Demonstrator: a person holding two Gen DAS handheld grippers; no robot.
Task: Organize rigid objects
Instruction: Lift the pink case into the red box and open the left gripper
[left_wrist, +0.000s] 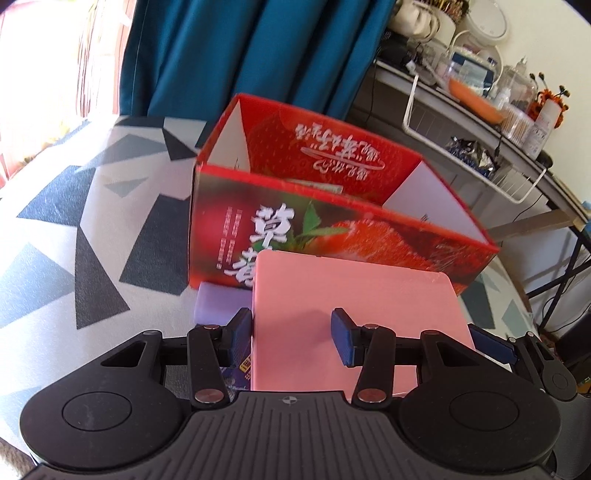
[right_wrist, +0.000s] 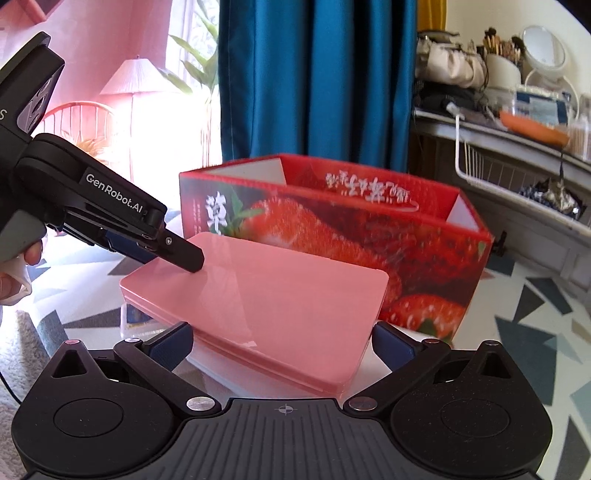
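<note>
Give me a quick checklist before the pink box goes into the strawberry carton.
1. Left claw clamped on pink box edge: ok.
2. Right claw gripping the box: cannot tell; its fingers flank the near end, contact unclear.
3. Strawberry carton top open: ok.
4. Room inside the carton: cannot tell; interior mostly hidden.
5. Box raised above the carton's rim: not ok; it is in front of the near wall, below the rim.

I see the flat pink plastic case in front of the open red strawberry-printed cardboard box on the bench, a lilac block at its left.
</note>
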